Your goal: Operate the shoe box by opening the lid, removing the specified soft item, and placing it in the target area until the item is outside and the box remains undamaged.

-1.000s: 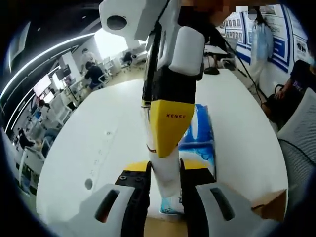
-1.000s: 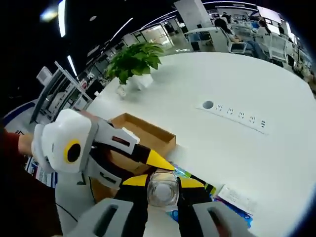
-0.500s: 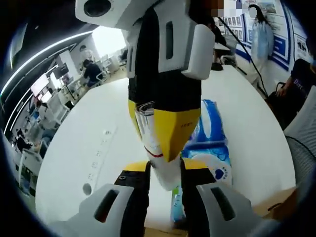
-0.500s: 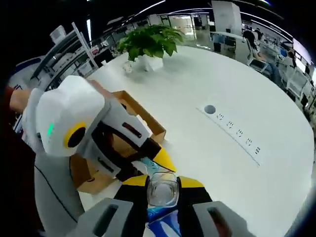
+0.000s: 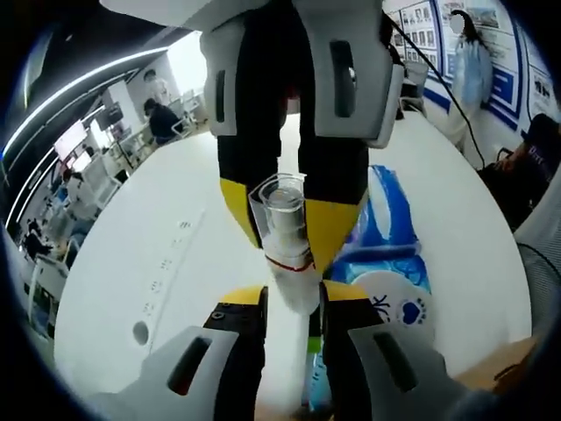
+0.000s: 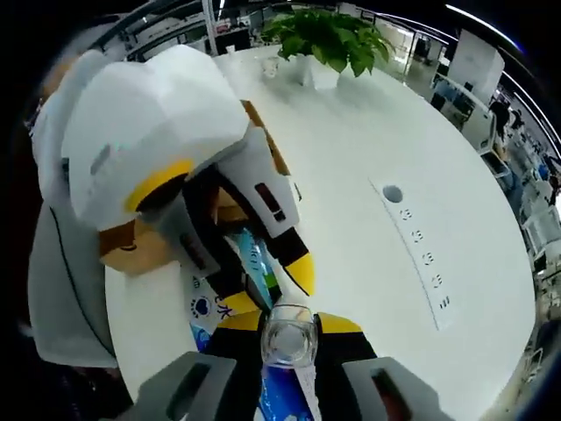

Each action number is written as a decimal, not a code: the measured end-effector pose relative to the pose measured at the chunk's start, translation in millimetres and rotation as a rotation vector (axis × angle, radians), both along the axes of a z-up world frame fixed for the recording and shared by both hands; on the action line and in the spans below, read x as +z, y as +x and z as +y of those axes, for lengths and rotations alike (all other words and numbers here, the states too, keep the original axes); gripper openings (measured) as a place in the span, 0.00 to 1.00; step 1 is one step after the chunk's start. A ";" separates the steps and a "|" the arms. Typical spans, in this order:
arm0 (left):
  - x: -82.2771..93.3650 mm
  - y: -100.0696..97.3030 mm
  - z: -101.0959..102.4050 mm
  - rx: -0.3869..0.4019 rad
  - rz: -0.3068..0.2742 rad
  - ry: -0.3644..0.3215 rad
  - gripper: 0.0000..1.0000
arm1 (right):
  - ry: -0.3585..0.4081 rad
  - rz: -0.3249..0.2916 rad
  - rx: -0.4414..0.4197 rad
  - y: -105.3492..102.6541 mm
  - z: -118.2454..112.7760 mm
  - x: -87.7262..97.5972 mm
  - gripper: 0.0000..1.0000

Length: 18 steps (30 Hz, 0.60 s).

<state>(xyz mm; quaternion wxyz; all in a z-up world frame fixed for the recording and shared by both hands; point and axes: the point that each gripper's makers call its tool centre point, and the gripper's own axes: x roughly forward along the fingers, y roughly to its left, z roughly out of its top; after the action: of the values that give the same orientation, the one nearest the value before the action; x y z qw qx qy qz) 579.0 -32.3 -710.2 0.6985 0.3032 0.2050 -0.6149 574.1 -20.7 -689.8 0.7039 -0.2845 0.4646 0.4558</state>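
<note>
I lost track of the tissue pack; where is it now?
The tissue pack lies on the white table in the left gripper view, just right of the bottle that both claws hold, behind the right claw.

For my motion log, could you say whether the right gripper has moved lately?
Yes. In the left gripper view the socket strip barely shifts, while the right gripper has turned from side-on to facing the camera.

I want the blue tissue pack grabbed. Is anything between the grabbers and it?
Yes: a small bottle sits clamped in both the left gripper and right gripper, in front of the blue tissue pack on the table.
</note>
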 end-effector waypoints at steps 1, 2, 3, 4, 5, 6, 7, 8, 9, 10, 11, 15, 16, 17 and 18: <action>-1.2 2.3 -0.9 0.002 -0.002 0.000 0.23 | -0.009 -0.004 0.003 2.3 -1.4 -2.4 0.17; -2.1 4.1 -1.2 0.004 -0.002 0.001 0.23 | -0.013 -0.003 0.009 2.7 -1.9 -3.9 0.17; -2.9 5.7 -1.8 0.006 0.003 0.000 0.24 | -0.019 -0.007 0.020 3.5 -2.3 -5.9 0.17; -3.6 7.7 -2.7 0.008 0.004 -0.002 0.24 | -0.025 -0.013 0.030 4.6 -2.7 -7.0 0.17; -4.1 8.5 -3.3 0.007 0.007 -0.003 0.24 | -0.036 -0.015 0.042 5.3 -3.5 -8.4 0.17; -5.1 8.9 -4.6 0.004 0.014 -0.004 0.24 | -0.042 -0.017 0.057 5.3 -3.7 -8.9 0.17; -5.7 9.4 -5.4 0.001 0.013 -0.005 0.25 | -0.048 -0.021 0.074 5.6 -3.6 -9.2 0.17; -6.5 10.0 -6.5 -0.001 0.015 -0.005 0.25 | -0.056 -0.031 0.081 7.8 -3.7 -10.0 0.17; -8.0 9.7 -8.1 -0.009 0.022 -0.005 0.26 | -0.065 -0.036 0.094 8.8 -4.2 -10.5 0.17; -9.1 10.4 -9.1 -0.010 0.019 -0.003 0.26 | -0.072 -0.032 0.108 8.3 -4.3 -11.3 0.17; -11.3 11.8 -10.5 -0.015 0.014 -0.001 0.27 | -0.078 -0.034 0.125 8.9 -4.0 -11.9 0.17; -15.3 15.0 -15.3 -0.021 0.019 -0.007 0.29 | -0.089 -0.046 0.167 11.2 -1.8 -12.5 0.17; -16.2 15.2 -16.2 -0.021 0.023 -0.009 0.28 | -0.089 -0.047 0.179 11.6 -1.0 -12.7 0.17; -17.9 14.3 -17.4 -0.023 0.036 -0.013 0.27 | -0.089 -0.046 0.182 11.4 -0.6 -13.0 0.17; -19.3 14.4 -17.9 -0.022 0.039 -0.013 0.26 | -0.090 -0.049 0.191 11.8 0.1 -13.7 0.17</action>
<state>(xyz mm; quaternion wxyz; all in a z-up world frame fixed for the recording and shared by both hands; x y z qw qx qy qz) 593.4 -50.2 -729.5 0.6896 0.2889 0.2112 -0.6296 585.9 -20.6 -703.5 0.6550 -0.3697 0.4381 0.4924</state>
